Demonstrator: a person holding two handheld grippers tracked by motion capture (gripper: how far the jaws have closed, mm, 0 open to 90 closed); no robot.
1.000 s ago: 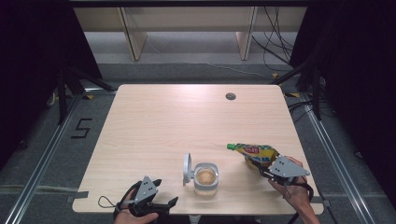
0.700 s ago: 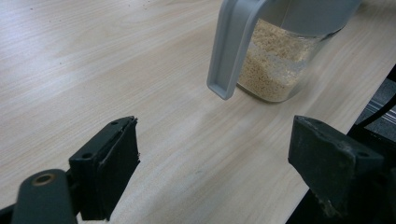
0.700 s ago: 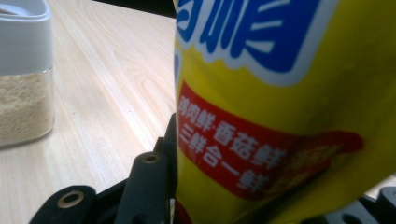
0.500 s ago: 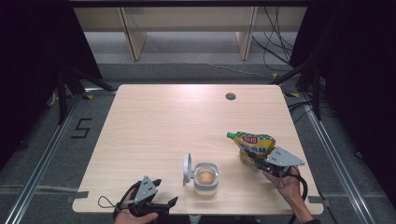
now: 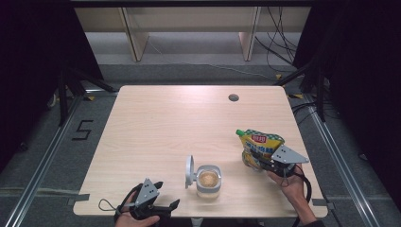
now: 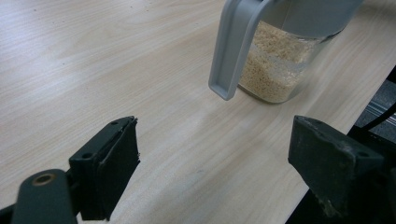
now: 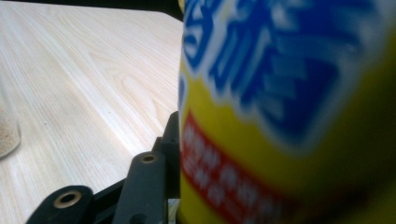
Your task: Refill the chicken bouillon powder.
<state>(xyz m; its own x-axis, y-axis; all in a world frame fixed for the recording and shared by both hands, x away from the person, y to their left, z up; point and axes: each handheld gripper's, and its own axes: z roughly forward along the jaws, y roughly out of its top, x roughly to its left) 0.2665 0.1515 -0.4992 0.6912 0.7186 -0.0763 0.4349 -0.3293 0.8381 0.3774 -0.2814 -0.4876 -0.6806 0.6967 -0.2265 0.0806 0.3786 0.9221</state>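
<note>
A yellow snack pouch (image 5: 259, 144) with blue lettering stands upright near the table's right front. My right gripper (image 5: 257, 163) is shut on its lower part. In the right gripper view the pouch (image 7: 289, 116) presses against the left finger (image 7: 149, 186); the jaws have just eased open a little with the pouch still between them. A glass jar (image 5: 208, 180) of tan grains stands at the front centre with its grey flip lid (image 5: 189, 171) swung open. My left gripper (image 5: 166, 194) rests open at the front left, its jaws wide apart (image 6: 215, 168) and pointing at the jar (image 6: 275, 65).
The light wooden table (image 5: 179, 118) has a round cable hole (image 5: 233, 98) at the back right. Its front edge runs just under both hands. Dark floor, metal rails and cables surround it.
The right gripper has tipped the pouch up from a low slant to upright and shifted it slightly toward the table's middle. The left gripper and the jar have stayed put.
</note>
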